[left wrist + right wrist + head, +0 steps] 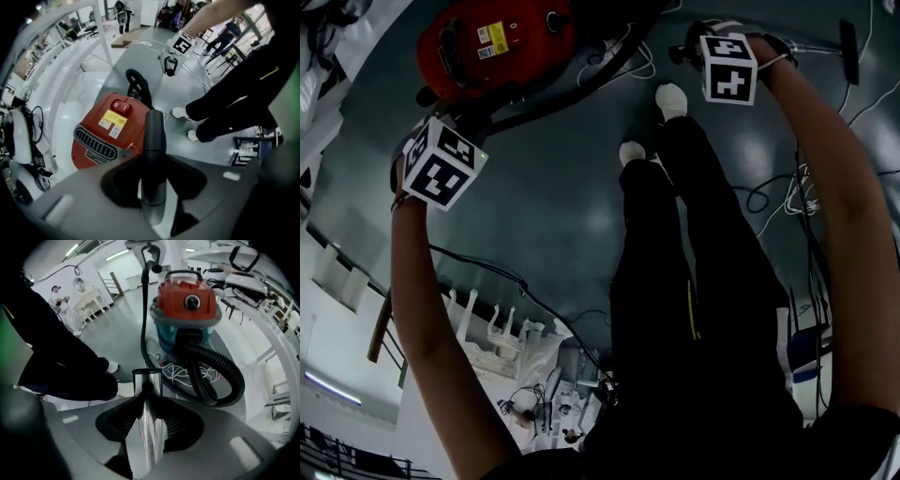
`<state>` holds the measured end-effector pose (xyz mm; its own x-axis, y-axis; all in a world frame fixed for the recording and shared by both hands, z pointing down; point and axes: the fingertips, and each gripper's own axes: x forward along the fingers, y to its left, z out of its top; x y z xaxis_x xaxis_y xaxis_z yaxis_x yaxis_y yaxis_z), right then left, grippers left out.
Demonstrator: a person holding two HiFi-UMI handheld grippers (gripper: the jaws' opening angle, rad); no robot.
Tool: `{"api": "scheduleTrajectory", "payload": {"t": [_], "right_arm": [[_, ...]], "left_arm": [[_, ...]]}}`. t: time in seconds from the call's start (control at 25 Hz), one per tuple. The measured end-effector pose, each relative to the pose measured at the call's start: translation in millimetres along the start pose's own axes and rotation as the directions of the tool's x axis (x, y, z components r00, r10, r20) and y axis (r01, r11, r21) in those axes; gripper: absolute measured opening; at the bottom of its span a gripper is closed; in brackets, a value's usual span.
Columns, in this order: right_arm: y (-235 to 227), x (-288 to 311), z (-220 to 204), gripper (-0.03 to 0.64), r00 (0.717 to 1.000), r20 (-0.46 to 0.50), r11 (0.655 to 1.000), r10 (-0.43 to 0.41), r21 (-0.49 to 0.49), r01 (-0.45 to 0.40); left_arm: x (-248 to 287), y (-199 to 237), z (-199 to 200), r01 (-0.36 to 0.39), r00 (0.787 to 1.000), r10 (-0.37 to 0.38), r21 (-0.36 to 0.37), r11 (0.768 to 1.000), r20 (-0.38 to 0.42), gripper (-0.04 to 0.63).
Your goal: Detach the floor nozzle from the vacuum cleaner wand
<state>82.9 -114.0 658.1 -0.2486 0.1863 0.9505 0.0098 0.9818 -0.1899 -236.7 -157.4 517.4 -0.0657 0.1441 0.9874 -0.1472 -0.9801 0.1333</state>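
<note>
My right gripper point(149, 430) is shut on a chrome wand point(149, 399) whose open end shows just past the jaws. In the head view this gripper point(728, 67) is at the top right; the wand point(811, 47) runs right from it to a black crosspiece point(849, 52), apparently the floor nozzle. My left gripper point(154, 192) is shut on a dark grey plastic tube point(154, 140) and hangs over the red vacuum cleaner point(108, 129). In the head view that gripper point(441, 164) is next to the vacuum point(502, 42) and its black hose point(581, 80). The two tubes are apart.
The person's dark trouser legs point(675, 234) and white shoes point(670, 98) stand between the grippers. A thick corrugated hose point(220, 371) loops on the floor before the vacuum point(187, 298), over a white cord point(183, 373). Loose cables point(787, 197) lie at the right. White frames point(70, 56) stand nearby.
</note>
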Motion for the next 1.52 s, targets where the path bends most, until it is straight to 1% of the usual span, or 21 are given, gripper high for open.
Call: {"api": "scheduleTrajectory", "payload": {"t": [0.04,0.08,0.16,0.2,0.28,0.36,0.44,0.64,0.72,0.88,1.04,1.2,1.28,1.4,1.52], "right_arm": [[4,-1,-11,0.167,1.000,-0.028,1.000,0.000,0.000,0.000],[6,-3,-11,0.167,1.000,-0.029,1.000,-0.003,0.005,0.003],[6,-7,2,0.167,1.000,0.009,1.000,-0.016,0.021,0.016],[3,-8,9,0.167,0.999,0.030,0.999,-0.026,0.026,0.025],[-6,-12,24,0.167,0.997,0.065,0.998,-0.049,0.038,0.046],[-14,-13,36,0.167,0.993,0.091,0.996,-0.071,0.054,0.066],[-19,-13,47,0.167,0.990,0.108,0.995,-0.088,0.064,0.082],[-25,-14,61,0.169,0.986,0.117,0.991,-0.118,0.082,0.109],[-28,-15,67,0.169,0.983,0.127,0.988,-0.135,0.092,0.124],[-36,-16,73,0.169,0.977,0.128,0.982,-0.171,0.108,0.157],[-50,-21,82,0.170,0.970,0.137,0.974,-0.199,0.136,0.181],[-70,-29,102,0.170,0.960,0.154,0.964,-0.233,0.164,0.208],[-78,-30,109,0.169,0.957,0.147,0.958,-0.250,0.180,0.223],[-88,-28,111,0.170,0.948,0.121,0.942,-0.295,0.203,0.267],[-99,-28,114,0.169,0.928,0.115,0.913,-0.353,0.258,0.315]], "left_arm": [[-2,1,-1,-0.014,1.000,0.014,-0.035,0.999,0.021,0.152],[-1,-1,3,-0.016,0.999,0.019,-0.057,0.998,0.040,0.152],[5,-6,18,-0.008,0.997,0.013,-0.075,0.997,0.071,0.152],[8,-7,25,-0.008,0.997,0.013,-0.072,0.997,0.078,0.152],[14,-8,34,-0.020,0.997,0.023,-0.039,0.999,0.074,0.152],[19,-9,37,-0.039,0.998,0.039,0.007,0.999,0.056,0.152],[20,-7,39,-0.057,0.997,0.055,0.025,0.998,0.053,0.152],[19,0,54,-0.092,0.990,0.094,-0.025,0.995,0.102,0.152],[18,3,58,-0.123,0.986,0.125,-0.033,0.992,0.108,0.152],[15,16,64,-0.218,0.969,0.221,-0.038,0.975,0.110,0.152],[9,26,75,-0.263,0.955,0.269,-0.057,0.963,0.126,0.153],[1,45,88,-0.323,0.929,0.340,-0.130,0.937,0.143,0.155],[-3,53,96,-0.342,0.920,0.363,-0.150,0.928,0.148,0.155],[-3,58,104,-0.357,0.913,0.379,-0.152,0.922,0.150,0.156],[1,60,111,-0.383,0.905,0.402,-0.146,0.912,0.138,0.160]]}}
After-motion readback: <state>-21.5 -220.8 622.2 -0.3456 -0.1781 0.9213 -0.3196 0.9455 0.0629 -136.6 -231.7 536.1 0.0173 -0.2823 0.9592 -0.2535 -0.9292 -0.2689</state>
